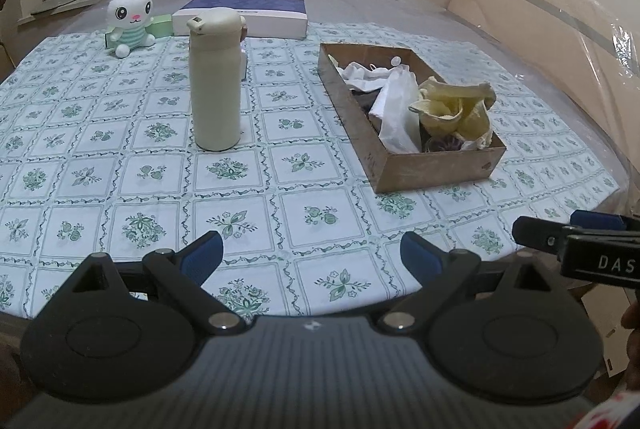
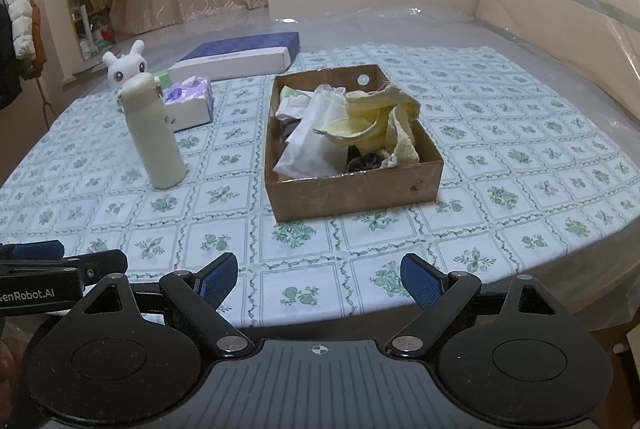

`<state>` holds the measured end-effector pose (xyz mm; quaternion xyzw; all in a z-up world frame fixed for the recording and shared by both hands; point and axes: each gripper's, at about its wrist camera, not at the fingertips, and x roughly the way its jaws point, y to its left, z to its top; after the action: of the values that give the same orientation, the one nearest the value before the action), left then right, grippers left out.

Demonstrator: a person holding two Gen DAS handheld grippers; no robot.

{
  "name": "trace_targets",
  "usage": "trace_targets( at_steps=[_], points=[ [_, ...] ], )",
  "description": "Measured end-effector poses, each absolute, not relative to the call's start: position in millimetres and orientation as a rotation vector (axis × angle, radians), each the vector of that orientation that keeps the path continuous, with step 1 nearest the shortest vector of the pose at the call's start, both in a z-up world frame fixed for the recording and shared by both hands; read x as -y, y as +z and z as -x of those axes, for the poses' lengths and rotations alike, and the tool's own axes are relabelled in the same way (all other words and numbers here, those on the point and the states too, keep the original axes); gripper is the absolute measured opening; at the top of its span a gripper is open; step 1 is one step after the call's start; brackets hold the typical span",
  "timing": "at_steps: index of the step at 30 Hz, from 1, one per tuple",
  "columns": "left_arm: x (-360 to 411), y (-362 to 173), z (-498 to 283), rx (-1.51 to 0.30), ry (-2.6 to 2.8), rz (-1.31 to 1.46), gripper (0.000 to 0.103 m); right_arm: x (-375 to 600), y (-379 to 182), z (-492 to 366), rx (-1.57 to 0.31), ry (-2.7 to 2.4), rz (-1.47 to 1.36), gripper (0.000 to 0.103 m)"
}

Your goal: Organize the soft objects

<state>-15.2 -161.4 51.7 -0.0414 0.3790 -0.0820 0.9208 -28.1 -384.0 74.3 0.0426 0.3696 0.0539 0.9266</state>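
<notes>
One cardboard box (image 2: 352, 185) of cloths (image 2: 376, 125), long axis running away from camera.

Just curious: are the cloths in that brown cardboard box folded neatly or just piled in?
Piled in. The yellow cloth and white cloths lie crumpled in the brown cardboard box.

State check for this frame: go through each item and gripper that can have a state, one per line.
Left gripper: open, empty.
Right gripper: open, empty.
Cardboard box: open-topped, filled with cloths.
Yellow cloth: crumpled, in the box.
White cloth: crumpled, in the box.
Cream bottle: upright, lid closed.
Plush bunny: sitting upright.
</notes>
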Motion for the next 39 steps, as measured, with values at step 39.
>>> trace_targets(
  at_steps=[39],
  points=[
    [166.2, 55.1, 11.7, -0.776, -0.178, 0.082, 0.095, 387.2, 73.9, 21.0, -0.751, 0.112, -0.093, 0.088]
  ],
)
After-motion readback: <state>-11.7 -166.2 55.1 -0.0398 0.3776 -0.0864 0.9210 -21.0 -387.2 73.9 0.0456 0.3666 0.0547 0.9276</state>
